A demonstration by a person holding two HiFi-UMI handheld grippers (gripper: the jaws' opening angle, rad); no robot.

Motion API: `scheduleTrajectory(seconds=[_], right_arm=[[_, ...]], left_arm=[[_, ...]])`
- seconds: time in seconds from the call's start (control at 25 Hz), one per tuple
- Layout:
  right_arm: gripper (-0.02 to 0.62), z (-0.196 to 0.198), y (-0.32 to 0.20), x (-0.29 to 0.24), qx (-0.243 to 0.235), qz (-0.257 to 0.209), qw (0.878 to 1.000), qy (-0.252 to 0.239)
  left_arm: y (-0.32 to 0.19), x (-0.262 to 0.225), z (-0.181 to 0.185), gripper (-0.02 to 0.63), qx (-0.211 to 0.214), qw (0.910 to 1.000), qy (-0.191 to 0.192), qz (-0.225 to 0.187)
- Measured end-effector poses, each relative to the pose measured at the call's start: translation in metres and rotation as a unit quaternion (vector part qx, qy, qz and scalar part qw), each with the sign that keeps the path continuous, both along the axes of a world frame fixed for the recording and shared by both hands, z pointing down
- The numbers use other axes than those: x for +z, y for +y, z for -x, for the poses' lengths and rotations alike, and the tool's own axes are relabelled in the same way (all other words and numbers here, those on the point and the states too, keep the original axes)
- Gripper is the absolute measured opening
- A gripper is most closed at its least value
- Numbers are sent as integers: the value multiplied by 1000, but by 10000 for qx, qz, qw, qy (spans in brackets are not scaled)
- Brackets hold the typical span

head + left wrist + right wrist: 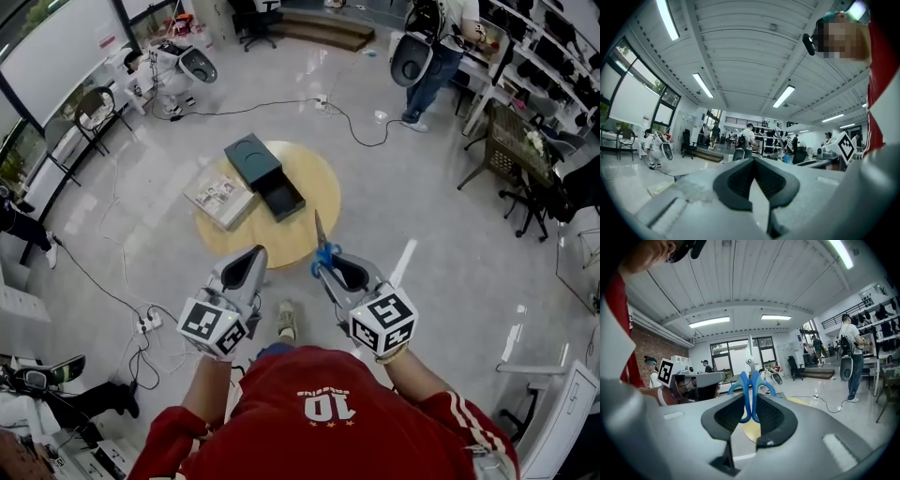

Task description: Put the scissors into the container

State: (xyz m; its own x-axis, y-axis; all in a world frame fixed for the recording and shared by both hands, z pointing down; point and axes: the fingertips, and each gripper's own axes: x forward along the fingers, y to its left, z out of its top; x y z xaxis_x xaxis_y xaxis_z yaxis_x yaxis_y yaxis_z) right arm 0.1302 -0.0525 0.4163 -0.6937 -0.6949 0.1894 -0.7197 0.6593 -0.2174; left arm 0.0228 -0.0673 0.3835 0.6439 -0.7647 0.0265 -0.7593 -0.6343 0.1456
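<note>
Right gripper: we see the right gripper [751,400] clenched on the blue-handled steel scissors [750,380], with the 2 handle loops pinched side by side between its dark pads.
Scissors' pose: the blades are closed together and stick out beyond the jaw tips, away from the person.
Left gripper: we find the left gripper [752,161] closed, its jaw tips meeting and nothing between them.
Marker cubes: each gripper carries 1 white marker cube [214,324] at its rear, close to the person's red sleeves [178,436].
Scissors' place: they are held in the air, in the head view over the near edge of the round pale-wood table [314,173], and clear of the container.
Container: we see the dark rectangular box container [251,157] lying on that table with its inner tray slid out toward the person; the tray looks empty.
Beside it: 1 flat printed booklet [220,195] lies to the left of the box and touches it.
Surroundings: the table stands on a glossy grey floor [422,225] crossed by black cables.
</note>
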Motion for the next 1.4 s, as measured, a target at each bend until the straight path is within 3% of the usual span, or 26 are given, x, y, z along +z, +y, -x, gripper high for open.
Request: scheduleTrajectory(seconds=[1.4], right_arm=[[81, 86, -219, 2, 351, 48, 9986, 404]], left_arm=[[-224, 2, 88, 2, 362, 9990, 232, -86]])
